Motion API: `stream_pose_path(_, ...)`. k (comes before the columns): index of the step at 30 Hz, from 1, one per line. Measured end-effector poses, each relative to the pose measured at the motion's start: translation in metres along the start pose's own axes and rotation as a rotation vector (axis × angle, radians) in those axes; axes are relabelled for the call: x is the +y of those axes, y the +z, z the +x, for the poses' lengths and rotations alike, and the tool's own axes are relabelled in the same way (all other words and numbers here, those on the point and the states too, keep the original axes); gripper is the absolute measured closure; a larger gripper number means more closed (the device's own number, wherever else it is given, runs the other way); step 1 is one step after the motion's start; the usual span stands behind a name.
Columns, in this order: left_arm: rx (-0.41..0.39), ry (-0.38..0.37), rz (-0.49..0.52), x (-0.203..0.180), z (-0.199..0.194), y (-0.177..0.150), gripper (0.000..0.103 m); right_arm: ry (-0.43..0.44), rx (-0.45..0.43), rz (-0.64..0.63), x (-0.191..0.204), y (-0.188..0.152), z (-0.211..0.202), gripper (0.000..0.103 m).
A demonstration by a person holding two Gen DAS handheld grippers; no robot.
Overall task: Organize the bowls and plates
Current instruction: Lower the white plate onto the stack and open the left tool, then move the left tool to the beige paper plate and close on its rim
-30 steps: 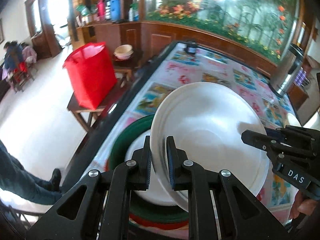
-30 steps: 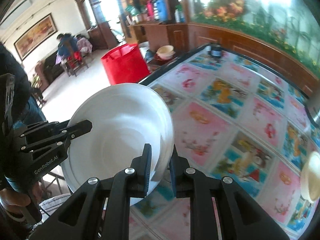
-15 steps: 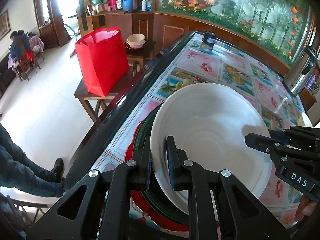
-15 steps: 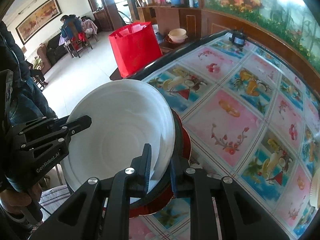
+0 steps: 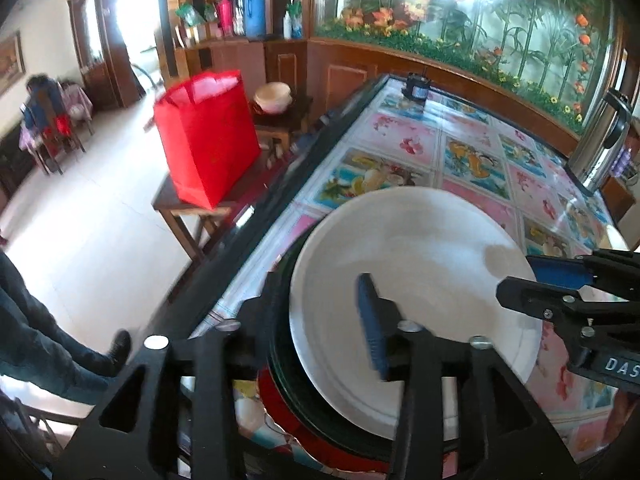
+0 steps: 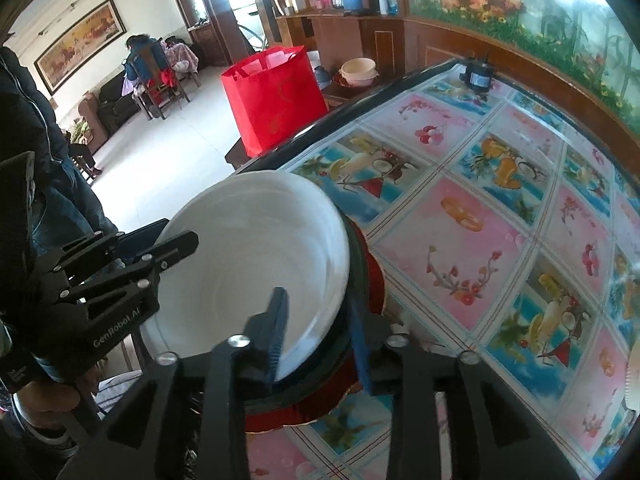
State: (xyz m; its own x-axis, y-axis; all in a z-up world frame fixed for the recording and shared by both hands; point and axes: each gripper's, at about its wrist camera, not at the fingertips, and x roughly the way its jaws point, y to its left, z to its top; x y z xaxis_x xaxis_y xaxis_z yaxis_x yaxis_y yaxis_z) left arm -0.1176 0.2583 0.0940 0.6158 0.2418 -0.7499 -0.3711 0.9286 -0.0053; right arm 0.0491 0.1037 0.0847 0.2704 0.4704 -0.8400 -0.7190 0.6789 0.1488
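Observation:
A large white plate (image 5: 420,280) lies on a stack with a dark green plate (image 5: 288,364) and a red plate (image 5: 276,400) under it, near the table's left edge. It also shows in the right wrist view (image 6: 256,256). My left gripper (image 5: 316,320) is open, its fingers spread either side of the plate's near rim. My right gripper (image 6: 316,328) is open too, its fingers straddling the plate's right rim. The right gripper also shows in the left wrist view (image 5: 528,280), and the left gripper in the right wrist view (image 6: 176,240).
The table (image 6: 480,216) has a bright fruit-and-flower cloth. A small dark device (image 6: 478,74) sits at its far end, a steel kettle (image 5: 600,140) at the far right. A red bag (image 5: 208,136) stands on a stool beside the table. People sit in the room behind.
The white plate has come down onto the green and red plates. Both grippers have opened and let go of its rim.

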Motion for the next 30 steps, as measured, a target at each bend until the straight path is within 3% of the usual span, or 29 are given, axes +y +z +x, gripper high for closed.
stream_pose_path(6,-0.114,0.029,-0.025,0.007,-0.016,0.002,0.047,0.003,-0.021,0.012,-0.006,-0.003,-0.008,0.063)
stream_pose_path(9,-0.168,0.042,-0.037,0.007,-0.026,0.008,0.047,-0.004,-0.050,0.011,-0.009,-0.005,-0.019,0.059)
stream_pose_path(13,-0.221,0.030,-0.016,-0.010,-0.040,0.016,0.037,-0.041,-0.104,0.022,-0.020,-0.009,-0.037,0.049)
stream_pose_path(15,-0.240,0.020,0.002,-0.023,-0.044,0.018,0.037,-0.060,-0.118,0.037,-0.028,-0.013,-0.043,0.047)
stream_pose_path(30,-0.227,-0.178,0.153,-0.152,-0.045,0.022,0.037,-0.193,-0.189,0.254,-0.121,-0.078,-0.109,0.039)
